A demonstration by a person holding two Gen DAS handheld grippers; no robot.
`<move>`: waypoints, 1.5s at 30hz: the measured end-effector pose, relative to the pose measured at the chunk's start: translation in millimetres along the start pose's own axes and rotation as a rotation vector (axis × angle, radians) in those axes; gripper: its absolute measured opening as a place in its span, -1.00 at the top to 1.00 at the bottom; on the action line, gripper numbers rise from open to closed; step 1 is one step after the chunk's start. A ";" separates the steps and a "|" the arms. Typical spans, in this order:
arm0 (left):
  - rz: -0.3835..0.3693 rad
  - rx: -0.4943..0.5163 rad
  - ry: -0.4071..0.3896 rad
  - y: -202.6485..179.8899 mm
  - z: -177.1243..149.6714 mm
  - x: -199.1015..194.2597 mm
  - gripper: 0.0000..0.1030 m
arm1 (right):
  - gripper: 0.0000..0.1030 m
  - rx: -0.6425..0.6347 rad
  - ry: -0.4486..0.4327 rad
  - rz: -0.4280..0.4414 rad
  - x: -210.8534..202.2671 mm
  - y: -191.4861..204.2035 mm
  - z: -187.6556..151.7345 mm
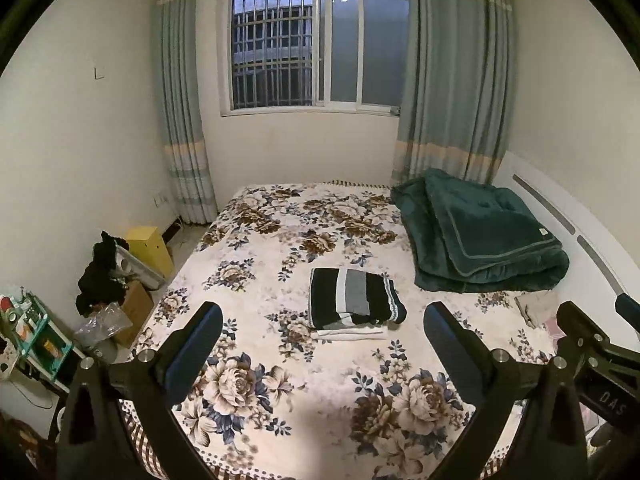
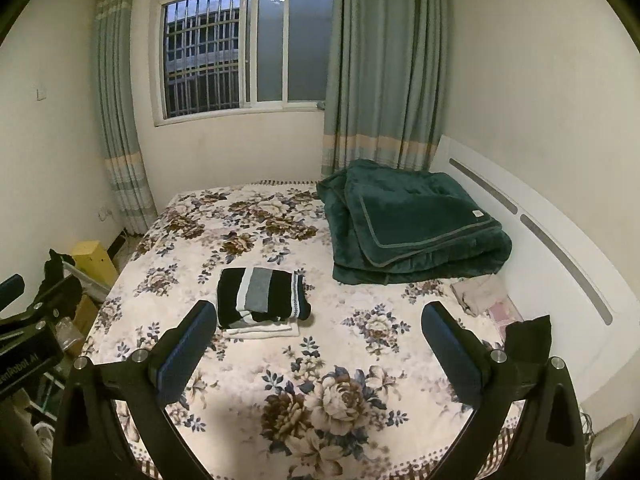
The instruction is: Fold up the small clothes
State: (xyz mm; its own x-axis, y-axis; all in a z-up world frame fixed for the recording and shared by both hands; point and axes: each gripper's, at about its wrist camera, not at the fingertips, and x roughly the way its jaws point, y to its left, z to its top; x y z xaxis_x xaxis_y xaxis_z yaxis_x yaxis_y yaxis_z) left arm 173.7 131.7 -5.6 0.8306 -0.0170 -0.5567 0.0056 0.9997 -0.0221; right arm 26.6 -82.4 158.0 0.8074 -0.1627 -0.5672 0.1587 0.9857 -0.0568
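A folded black garment with white and grey stripes (image 1: 354, 298) lies on top of a folded white garment (image 1: 352, 334) in the middle of the floral bedspread (image 1: 280, 360). The same stack shows in the right wrist view (image 2: 262, 296). My left gripper (image 1: 322, 316) is open and empty, held above the bed's near end, short of the stack. My right gripper (image 2: 318, 316) is open and empty, beside the left one, with the stack ahead and to its left. The right gripper's body shows at the right edge of the left wrist view (image 1: 592, 344).
A folded dark green blanket (image 1: 480, 236) lies at the back right by the white headboard (image 2: 560, 248). Small cloth items (image 2: 484, 296) lie by the headboard. Boxes and clutter (image 1: 120, 280) stand on the floor left of the bed. A barred window (image 1: 312, 48) and curtains are behind.
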 end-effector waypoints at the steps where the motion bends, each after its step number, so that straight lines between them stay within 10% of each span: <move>1: 0.004 0.001 0.000 0.2 0.1 0.1 -0.99 | -1.00 -0.001 0.001 0.007 -3.1 -0.4 0.2; 45: 0.013 0.012 -0.020 7.2 3.6 -10.7 -1.00 | -1.00 -0.031 0.000 0.058 8.1 11.0 15.1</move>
State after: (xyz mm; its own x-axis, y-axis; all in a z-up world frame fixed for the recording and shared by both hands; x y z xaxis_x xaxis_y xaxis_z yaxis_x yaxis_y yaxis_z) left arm 166.9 139.1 3.1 0.8415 -0.0042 -0.5403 0.0019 1.0000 -0.0048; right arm 43.5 -73.6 165.2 0.8148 -0.1054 -0.5701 0.0944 0.9943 -0.0490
